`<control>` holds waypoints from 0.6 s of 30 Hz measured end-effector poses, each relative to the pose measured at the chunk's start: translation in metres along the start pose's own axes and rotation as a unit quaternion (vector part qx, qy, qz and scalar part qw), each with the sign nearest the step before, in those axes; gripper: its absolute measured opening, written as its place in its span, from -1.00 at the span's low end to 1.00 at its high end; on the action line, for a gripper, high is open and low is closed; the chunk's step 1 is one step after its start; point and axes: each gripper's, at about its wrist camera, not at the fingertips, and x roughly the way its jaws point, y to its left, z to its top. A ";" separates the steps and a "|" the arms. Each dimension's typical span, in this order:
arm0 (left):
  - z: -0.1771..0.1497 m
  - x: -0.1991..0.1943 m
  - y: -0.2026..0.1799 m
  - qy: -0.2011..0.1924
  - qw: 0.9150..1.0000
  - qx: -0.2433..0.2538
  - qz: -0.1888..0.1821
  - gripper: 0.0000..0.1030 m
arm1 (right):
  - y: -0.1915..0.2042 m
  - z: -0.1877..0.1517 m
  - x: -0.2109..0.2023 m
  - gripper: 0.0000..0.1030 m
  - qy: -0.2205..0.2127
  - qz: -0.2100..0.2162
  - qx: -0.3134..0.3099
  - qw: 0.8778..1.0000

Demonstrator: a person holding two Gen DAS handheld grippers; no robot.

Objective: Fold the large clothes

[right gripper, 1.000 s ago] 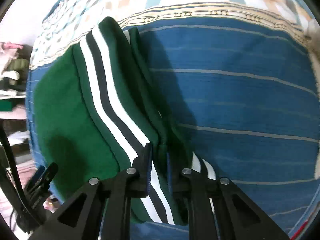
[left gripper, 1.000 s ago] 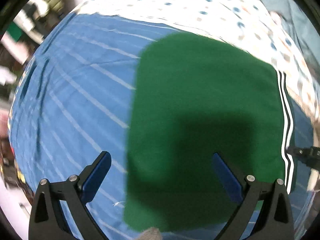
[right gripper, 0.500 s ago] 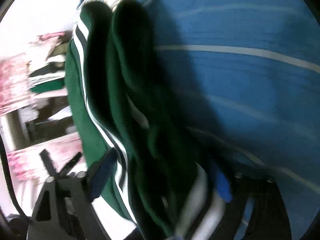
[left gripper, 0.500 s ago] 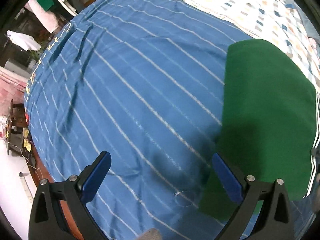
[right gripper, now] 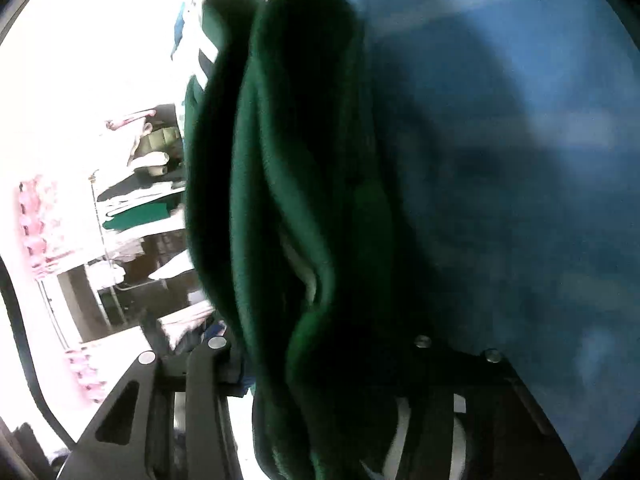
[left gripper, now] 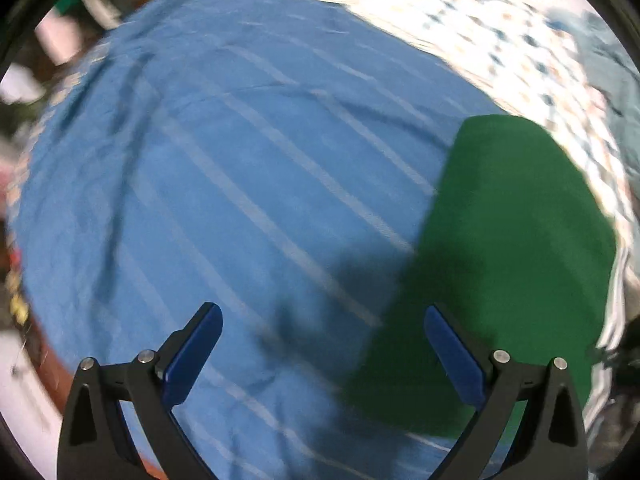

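Lying folded on the blue striped bed sheet, the green garment sits off to the right of the left hand-held gripper, whose jaws are wide apart and empty. The right hand-held gripper is closing, thick green folds bunched between its jaws.

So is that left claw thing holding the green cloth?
No, the left gripper has its jaws wide apart over the blue sheet, with nothing between them; the green cloth lies flat beside it.
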 end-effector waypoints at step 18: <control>0.074 0.095 -0.078 0.107 0.931 0.153 -0.312 0.76 | -0.012 -0.003 0.009 0.69 -0.128 -0.111 -0.042 0.985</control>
